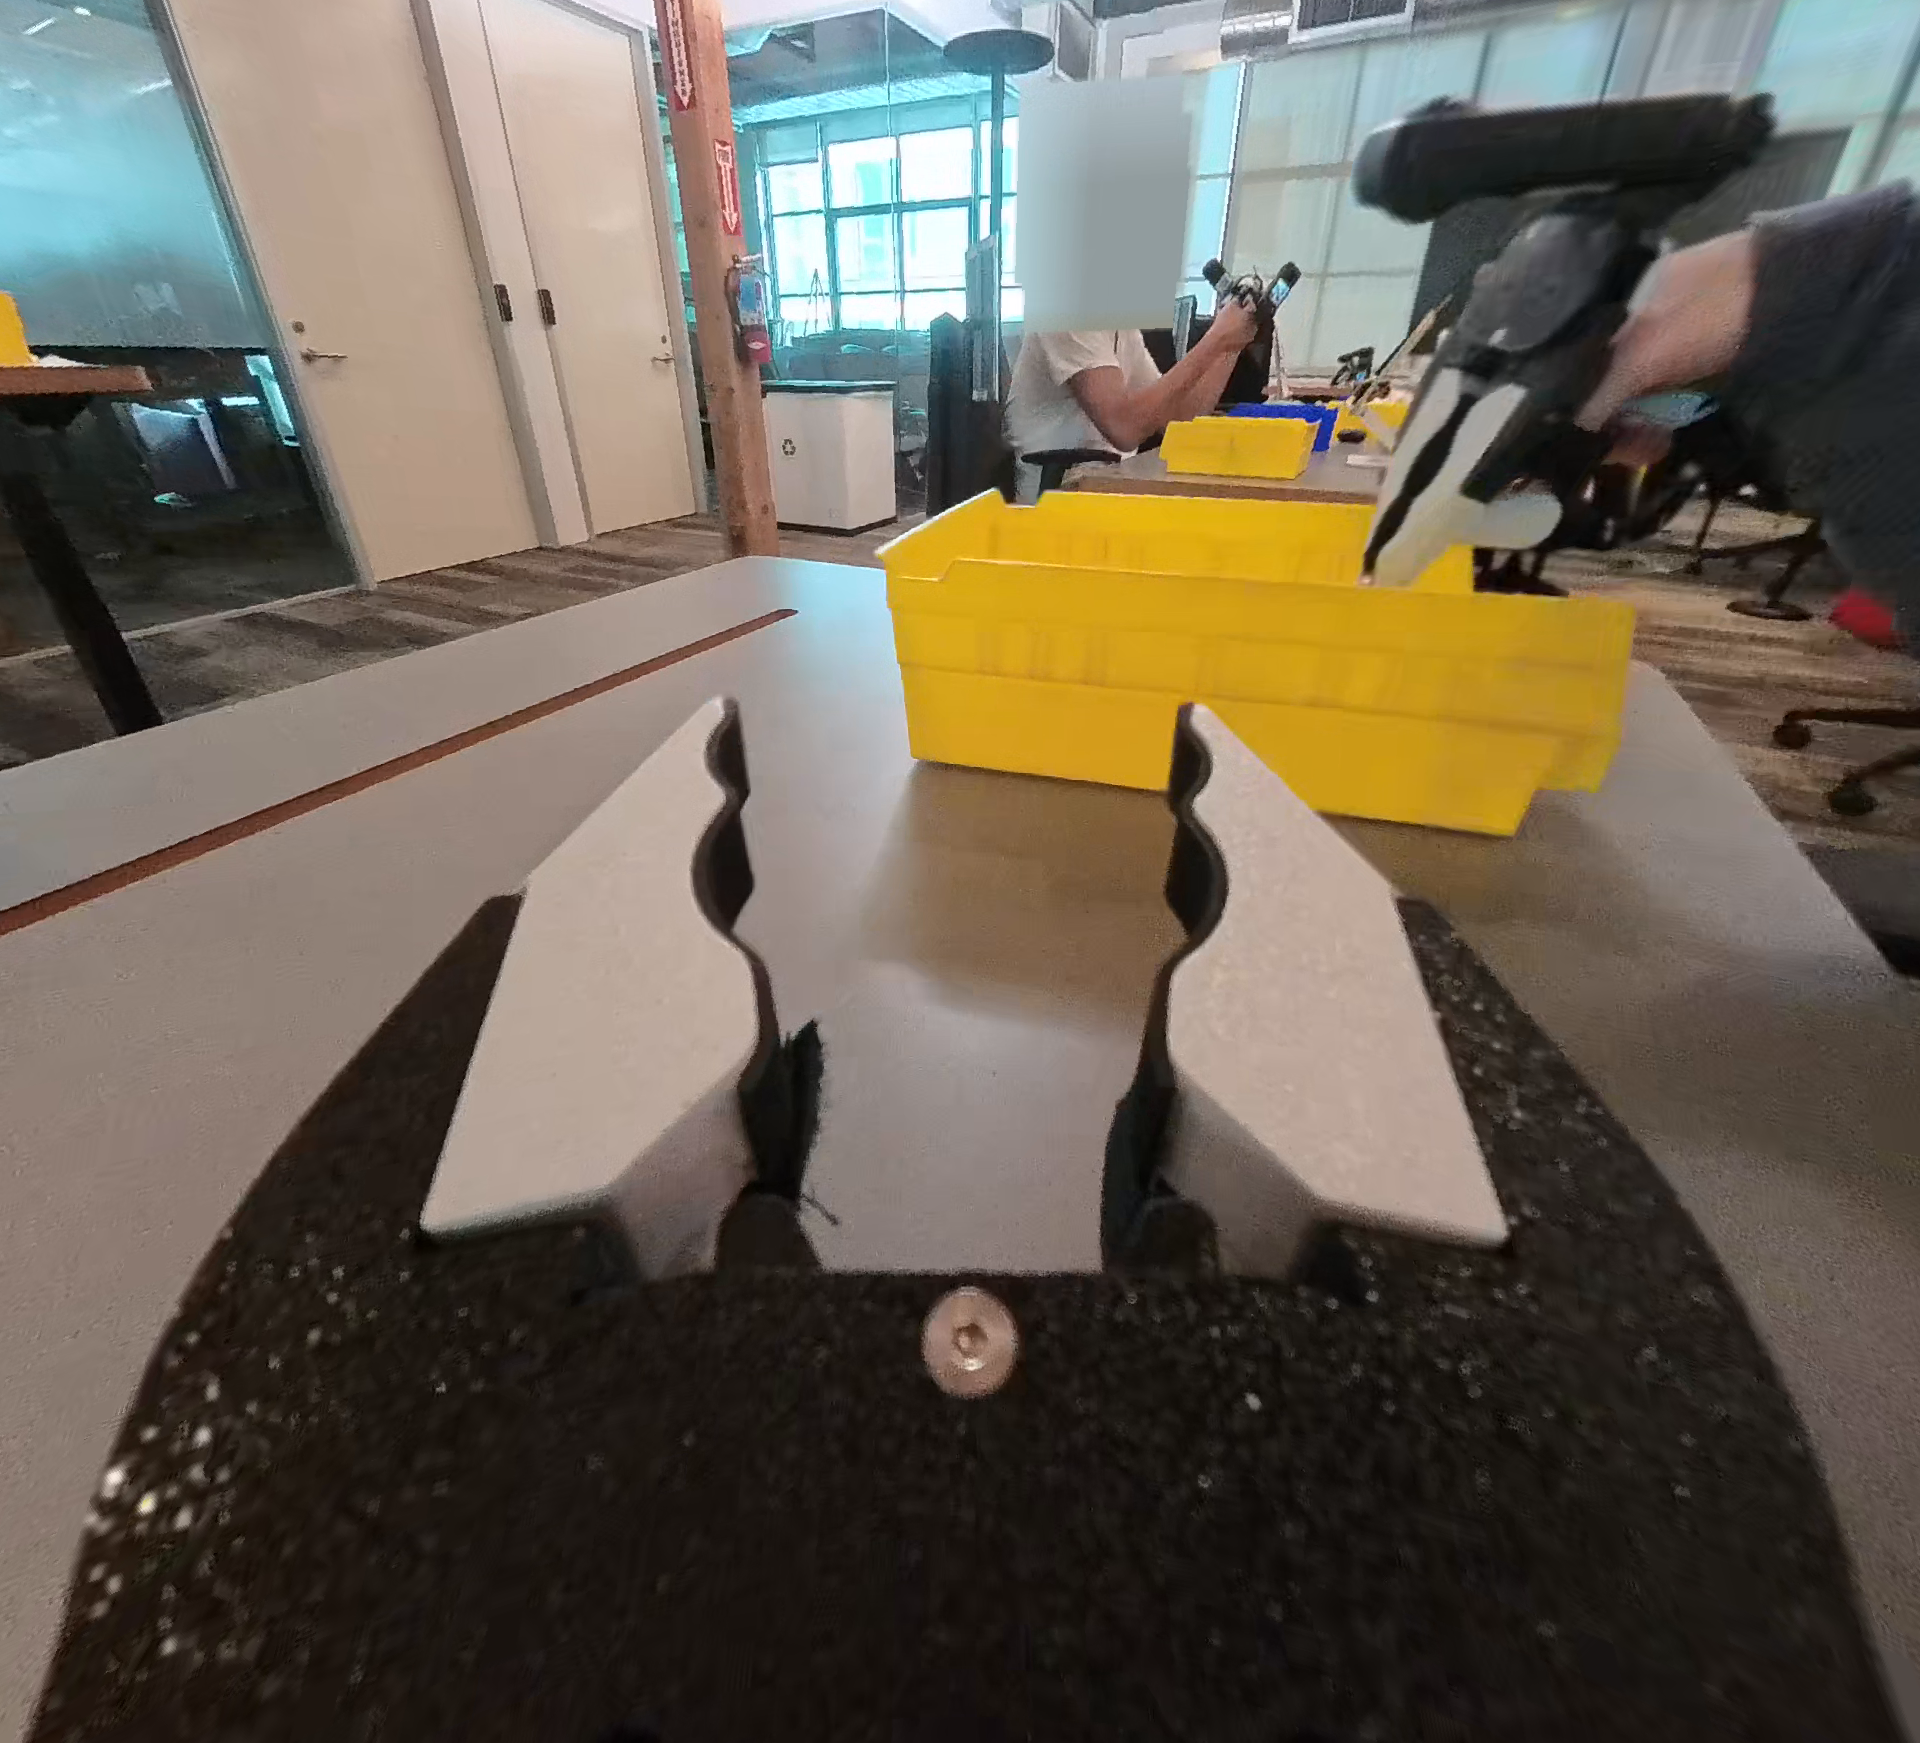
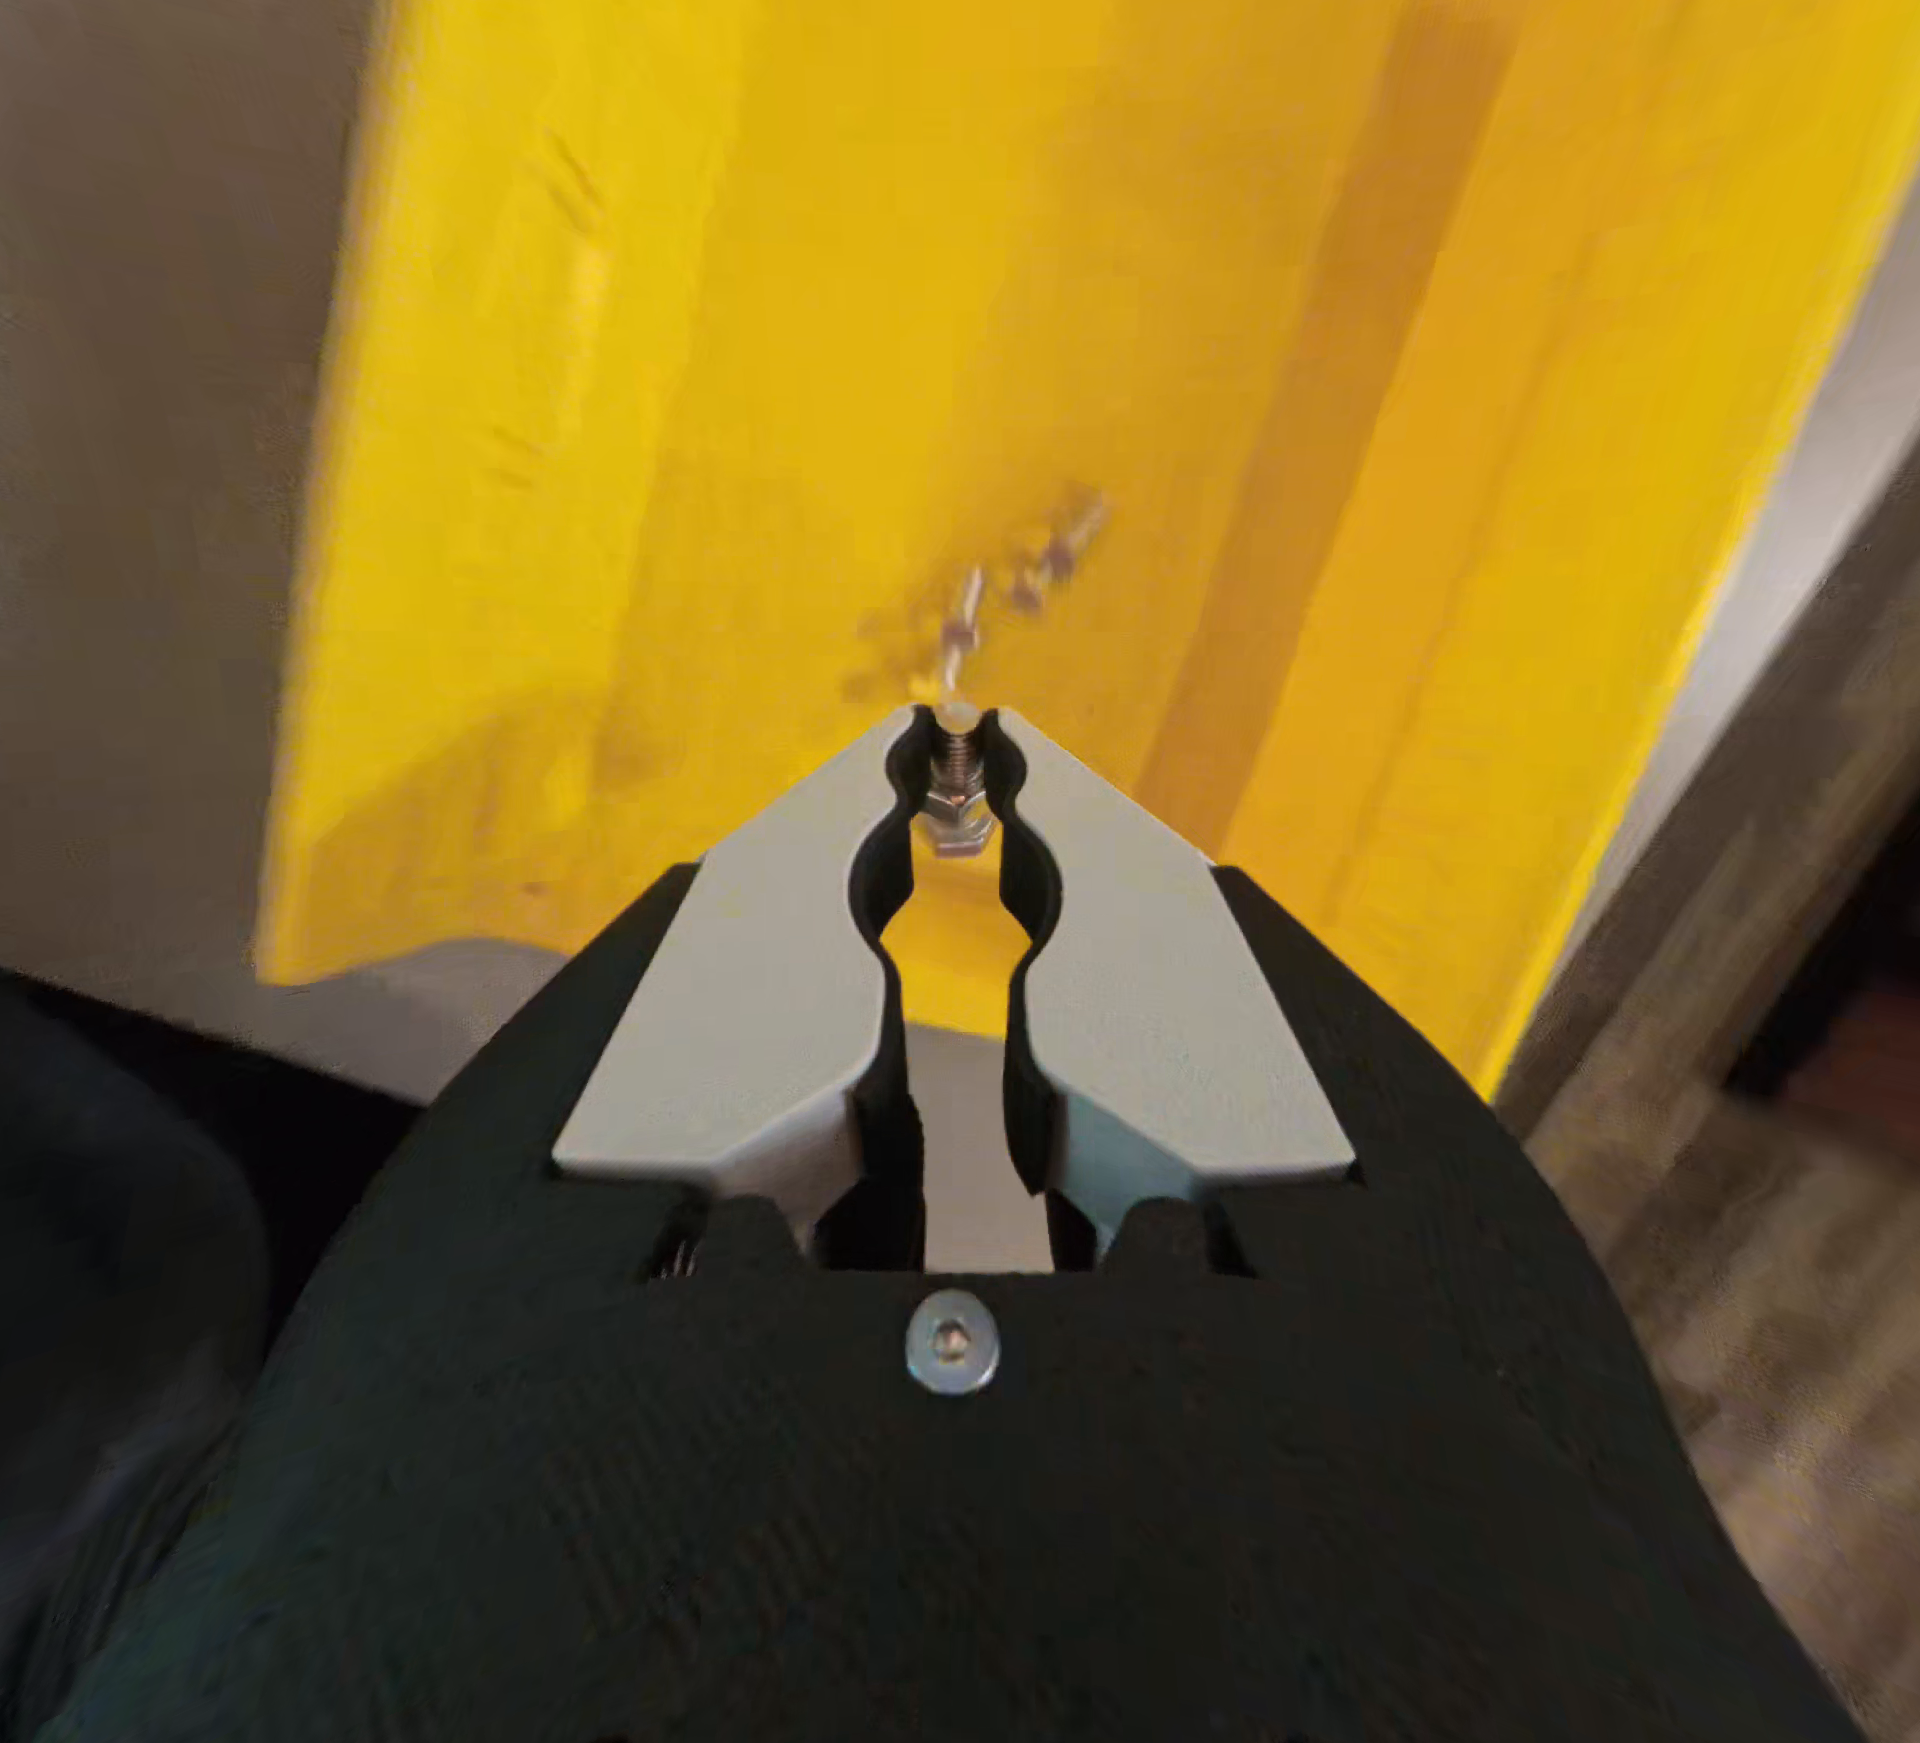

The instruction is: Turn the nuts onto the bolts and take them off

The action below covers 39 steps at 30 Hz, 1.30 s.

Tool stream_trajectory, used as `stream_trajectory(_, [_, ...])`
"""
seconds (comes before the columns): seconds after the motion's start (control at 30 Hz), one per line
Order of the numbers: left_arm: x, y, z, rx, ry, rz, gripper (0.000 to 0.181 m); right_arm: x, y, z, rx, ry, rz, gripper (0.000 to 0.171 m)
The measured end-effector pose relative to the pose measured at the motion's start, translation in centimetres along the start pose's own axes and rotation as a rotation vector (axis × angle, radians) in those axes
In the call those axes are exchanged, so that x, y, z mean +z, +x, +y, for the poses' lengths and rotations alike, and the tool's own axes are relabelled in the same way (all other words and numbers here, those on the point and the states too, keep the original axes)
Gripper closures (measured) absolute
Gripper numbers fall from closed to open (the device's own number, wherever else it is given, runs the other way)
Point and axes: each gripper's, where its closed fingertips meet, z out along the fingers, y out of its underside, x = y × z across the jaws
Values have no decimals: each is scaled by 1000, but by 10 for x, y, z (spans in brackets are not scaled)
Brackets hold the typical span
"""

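Left wrist view: left hand-held gripper (image 1: 961, 763) spread wide, empty, low over the grey counter (image 1: 312, 1018). Yellow bin (image 1: 1226, 706) on the counter just ahead. Right hand-held gripper (image 1: 1382, 561) angled down over the bin's far rim, carried by a hand (image 1: 1673, 343). Second yellow bin (image 1: 1236, 446) and a seated person (image 1: 1091, 394) at another counter well behind.

Right wrist view: right hand-held gripper (image 2: 956, 717) pressed together on a bolt (image 2: 954, 758), pinched at the fingertips, threaded end pointing away from the camera. Nut (image 2: 956, 826) already on the bolt, sitting toward the camera, between the black pads. Loose hardware (image 2: 987, 592), blurred, on the bin floor (image 2: 831, 239) below; pieces not countable.

Judged risks:
- Bolt held only at the extreme tips; slip or swivel likely under any sideways load, dropping it back into the bin.
- Nut close against the pads; access for the left hand-held gripper restricted, contact between fingers possible.
- Twisting against a shallow pinch likely to spin the bolt rather than the nut.
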Motion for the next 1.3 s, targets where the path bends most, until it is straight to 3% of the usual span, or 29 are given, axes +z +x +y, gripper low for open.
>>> stream_trajectory(0.07, [2, 7, 3, 66, -29, 5, 101, 23, 7, 26, 38, -153, -69, 163])
stream_trajectory(0.17, [5, 17, 6, 164, -59, 18, 102, 41, 16, 35, 56, -212, -90, 163])
stream_trajectory(0.33, [6, 19, 8, 208, -75, 8, 102, 34, 30, 19, 92, -146, 32, 131])
stream_trajectory(0.47, [2, 4, 2, 200, -43, -64, 102, -18, 10, -40, 13, 151, 216, 128])
stream_trajectory(0.6, [-8, -16, -9, 199, 20, -172, 102, -57, -102, -145, -158, 696, 64, 141])
stream_trajectory(0.7, [-17, -32, -17, 180, 66, -255, 102, -55, -195, -206, -234, 1045, -121, 140])
stream_trajectory(0.8, [-30, -49, -26, 156, 114, -338, 103, -25, -203, -248, -178, 1256, 2, 146])
stream_trajectory(0.93, [-48, -66, -38, 174, 157, -448, 108, 9, -205, -272, -216, 1456, 133, 158])
stream_trajectory(1.03, [-53, -70, -44, 216, 155, -488, 108, 29, -214, -284, -313, 1432, 212, 161])
stream_trajectory(1.3, [-68, -72, -79, 280, 138, -539, 110, 38, -211, -291, -282, 1439, 108, 163])
